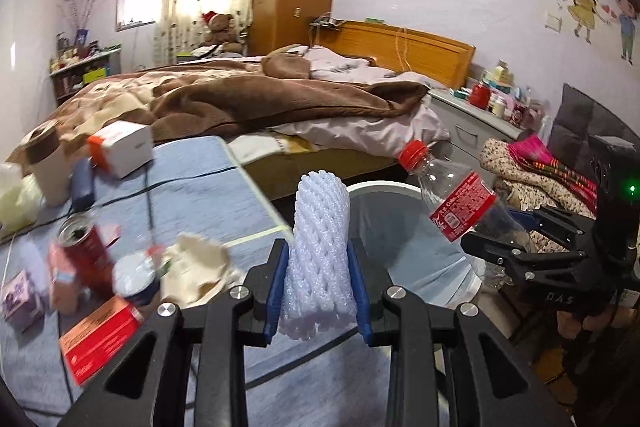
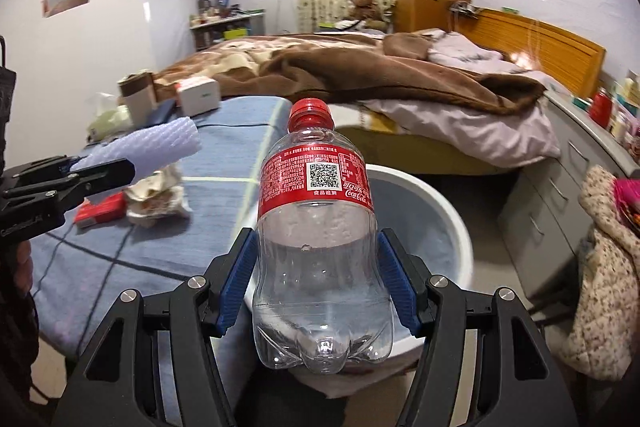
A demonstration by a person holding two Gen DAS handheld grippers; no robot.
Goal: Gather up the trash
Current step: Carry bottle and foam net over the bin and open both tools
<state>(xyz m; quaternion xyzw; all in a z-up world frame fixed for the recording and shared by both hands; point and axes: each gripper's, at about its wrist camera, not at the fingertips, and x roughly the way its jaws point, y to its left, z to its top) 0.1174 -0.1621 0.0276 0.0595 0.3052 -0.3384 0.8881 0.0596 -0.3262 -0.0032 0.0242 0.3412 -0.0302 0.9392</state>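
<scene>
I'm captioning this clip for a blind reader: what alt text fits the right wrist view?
The right gripper grips a clear empty cola bottle, red cap on, above a white bin. At left, the left gripper holds a white foam net over a blue-covered table with more litter; an unmade bed lies behind.

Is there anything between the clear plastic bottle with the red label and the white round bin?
Nothing visible. The clear plastic bottle with the red label, clamped in the right gripper, is over the open white round bin.

Bin (image 2: 448, 203) betw. table (image 2: 224, 131) (left) & bed (image 2: 400, 83) behind.
</scene>
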